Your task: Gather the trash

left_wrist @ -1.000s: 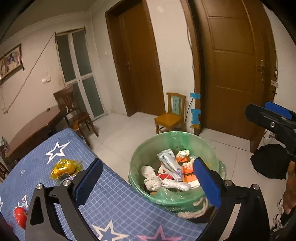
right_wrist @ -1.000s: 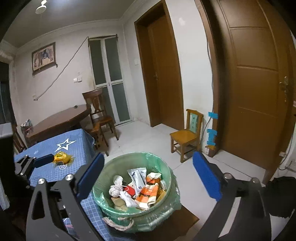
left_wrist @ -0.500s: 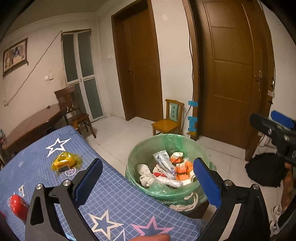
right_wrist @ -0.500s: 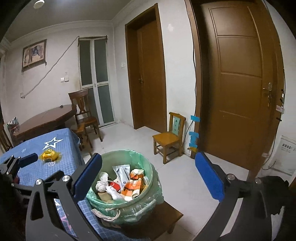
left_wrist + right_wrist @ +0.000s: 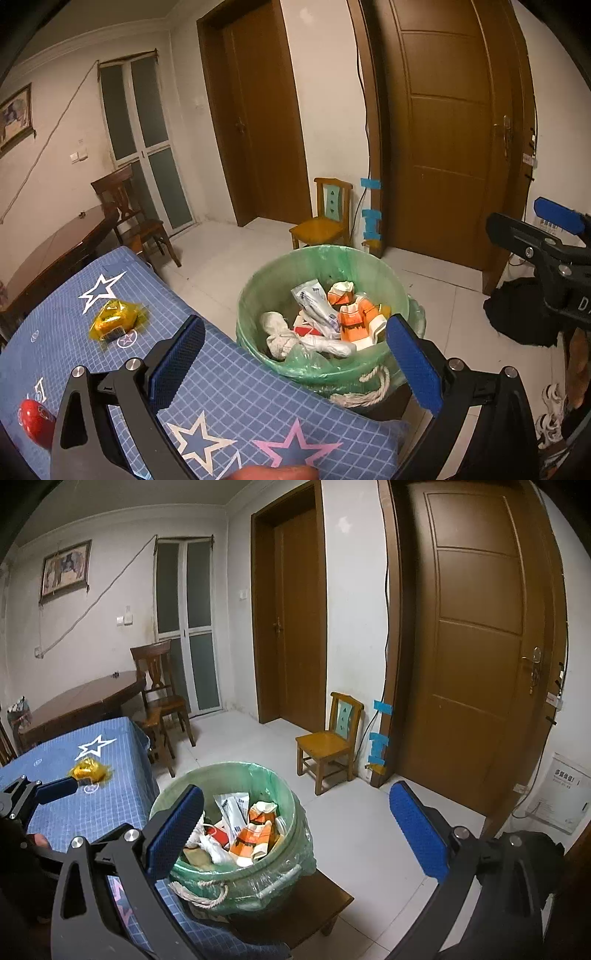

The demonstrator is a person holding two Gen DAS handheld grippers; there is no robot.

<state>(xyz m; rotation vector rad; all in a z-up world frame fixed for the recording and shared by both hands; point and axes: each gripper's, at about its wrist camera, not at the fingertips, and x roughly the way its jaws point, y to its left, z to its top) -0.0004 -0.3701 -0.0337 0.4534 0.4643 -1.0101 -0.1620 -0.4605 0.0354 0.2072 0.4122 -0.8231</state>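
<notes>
Setting: a tiled room with white walls, brown doors, a small wooden chair by the wall; a desk covered in blue star-print cloth stands in the foreground.

Container: one round bin lined with a green bag, set on a low wooden stool just beside the desk edge. Contents noted: crumpled white paper, a white printed pouch, orange-and-white cartons, a red-edged pack partly buried. The bin is judged roughly half full.

Items left on the desk: a yellow wrapper near the white star; a red round object at the near left edge, identity not resolved.

Tools: left gripper, jaws spread wide, nothing held, aimed over the desk edge toward the bin. Right gripper, jaws likewise wide apart and empty, framing the bin from above.

Step in hand: judged to be between pick-ups, nothing being carried.

Next move: a reach to the yellow wrapper is called for, the jaws to be lowered flat to the cloth, since thin crinkled film is likely to slip.
</notes>
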